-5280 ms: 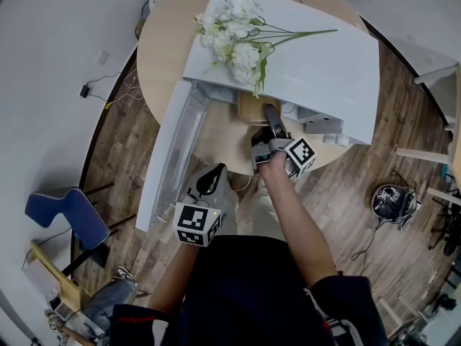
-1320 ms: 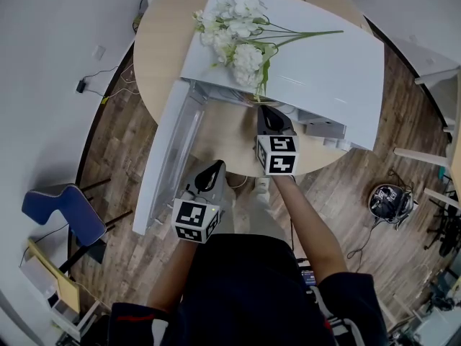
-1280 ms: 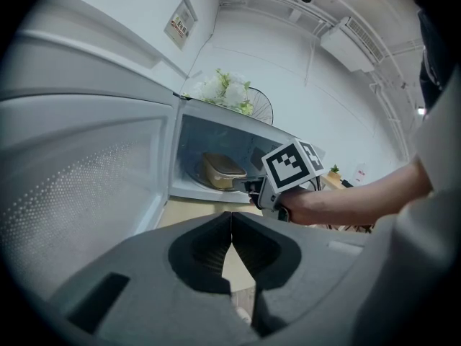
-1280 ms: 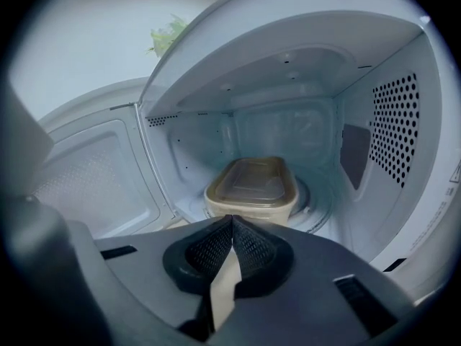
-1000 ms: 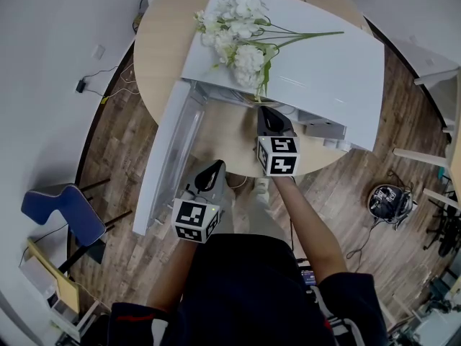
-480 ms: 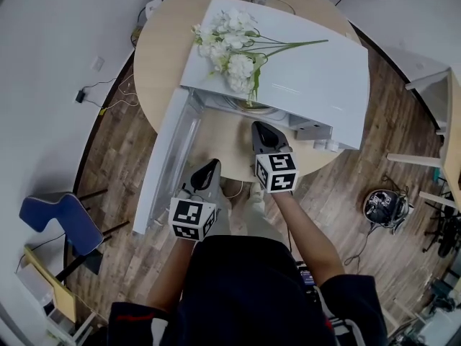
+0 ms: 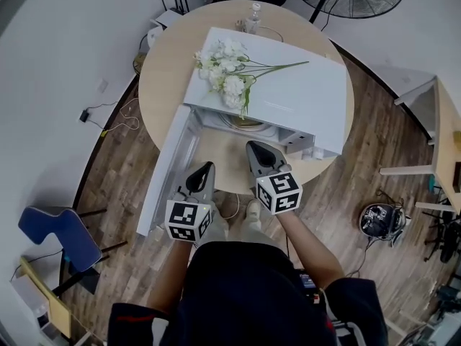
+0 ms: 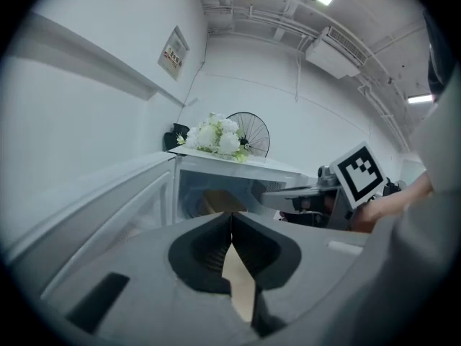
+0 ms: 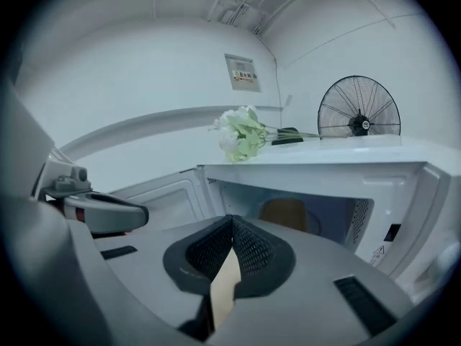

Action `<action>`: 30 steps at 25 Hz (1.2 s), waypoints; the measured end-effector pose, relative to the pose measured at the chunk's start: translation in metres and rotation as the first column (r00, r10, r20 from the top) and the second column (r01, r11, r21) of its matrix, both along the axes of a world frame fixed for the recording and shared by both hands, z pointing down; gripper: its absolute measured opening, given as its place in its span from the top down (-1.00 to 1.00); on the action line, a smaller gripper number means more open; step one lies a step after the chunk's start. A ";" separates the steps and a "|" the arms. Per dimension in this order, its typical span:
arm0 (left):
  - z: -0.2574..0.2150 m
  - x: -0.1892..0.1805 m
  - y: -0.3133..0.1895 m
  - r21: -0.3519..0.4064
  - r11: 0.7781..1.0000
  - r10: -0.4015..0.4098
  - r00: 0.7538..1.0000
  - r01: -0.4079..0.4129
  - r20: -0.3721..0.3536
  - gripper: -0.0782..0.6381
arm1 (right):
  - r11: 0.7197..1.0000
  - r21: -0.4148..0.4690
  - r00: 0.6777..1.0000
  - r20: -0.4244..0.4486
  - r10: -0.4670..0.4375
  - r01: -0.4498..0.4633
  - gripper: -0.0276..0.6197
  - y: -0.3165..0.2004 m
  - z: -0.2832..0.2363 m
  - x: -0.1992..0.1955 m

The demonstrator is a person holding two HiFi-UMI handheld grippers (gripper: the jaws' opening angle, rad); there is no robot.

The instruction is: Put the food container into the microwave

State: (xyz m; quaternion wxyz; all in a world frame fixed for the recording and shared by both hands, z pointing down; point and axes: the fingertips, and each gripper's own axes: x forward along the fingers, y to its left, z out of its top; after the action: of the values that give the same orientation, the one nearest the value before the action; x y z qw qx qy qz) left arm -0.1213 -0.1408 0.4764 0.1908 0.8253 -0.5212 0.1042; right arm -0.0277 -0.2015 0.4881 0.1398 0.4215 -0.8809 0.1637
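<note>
While left claw point(image 7: 205, 168) & right claw point(image 7: 253, 148) clench empty, 1 microwave point(image 7: 288, 103) holds prob. 1 food container point(image 9: 286, 213).

1. The microwave point(image 7: 288, 99) stands open; the table point(image 7: 162, 78) strip before its mouth is bare to the rim.
2. Left of the microwave, its door point(image 7: 169, 168) swings out past the table edge and walls off that side; the left gripper point(image 7: 204, 170) is just inside it.
3. The right gripper point(image 7: 254, 152) faces the microwave's mouth with nothing between.
4. Inside the microwave, the food container point(image 9: 284, 213) fills the back middle; the floor before it is free.
5. On the microwave's top, flowers point(image 7: 227, 71) overhang the front left edge.
6. Behind the microwave stands a bottle point(image 7: 253, 16).
</note>
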 end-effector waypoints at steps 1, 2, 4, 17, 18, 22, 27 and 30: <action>-0.004 -0.001 0.000 0.008 1.000 -0.003 1.000 0.003 -0.001 0.73 | 1.000 0.009 1.000 0.009 -0.011 0.011 0.88 0.002 -0.009 -0.001; -0.008 -0.001 0.001 0.017 1.000 -0.006 1.000 0.006 -0.002 0.73 | 1.000 0.018 1.000 0.016 -0.019 0.019 0.88 0.004 -0.017 -0.002; -0.017 -0.002 0.002 0.035 0.999 -0.011 1.000 0.011 -0.003 0.73 | 0.999 0.036 0.999 0.029 -0.030 0.029 0.88 0.007 -0.031 -0.002; -0.093 -0.001 0.003 0.179 0.984 0.006 1.000 -0.005 -0.008 0.73 | 0.987 0.153 0.990 0.125 -0.072 0.052 0.88 0.029 -0.110 -0.001; -0.099 0.000 0.003 0.192 0.981 0.010 1.000 -0.008 -0.008 0.73 | 0.985 0.163 0.989 0.128 -0.075 0.054 0.88 0.030 -0.116 -0.001; -0.120 0.003 0.003 0.231 0.973 0.019 1.000 -0.019 0.001 0.73 | 0.979 0.197 0.984 0.158 -0.087 0.055 0.88 0.036 -0.140 0.000; -0.132 0.004 0.003 0.253 0.967 0.027 0.999 -0.032 0.023 0.73 | 0.967 0.250 0.977 0.191 -0.099 0.049 0.88 0.043 -0.169 0.003; -0.135 0.006 0.001 0.257 0.965 0.031 0.998 -0.044 0.052 0.73 | 0.959 0.279 0.978 0.178 -0.107 0.055 0.88 0.044 -0.177 0.003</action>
State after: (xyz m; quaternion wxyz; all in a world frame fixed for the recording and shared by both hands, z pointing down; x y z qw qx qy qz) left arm -0.1149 -0.1394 0.3417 0.0672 0.8501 -0.5190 0.0587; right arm -0.0247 -0.1574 0.3109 0.0019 0.3824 -0.9209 0.0750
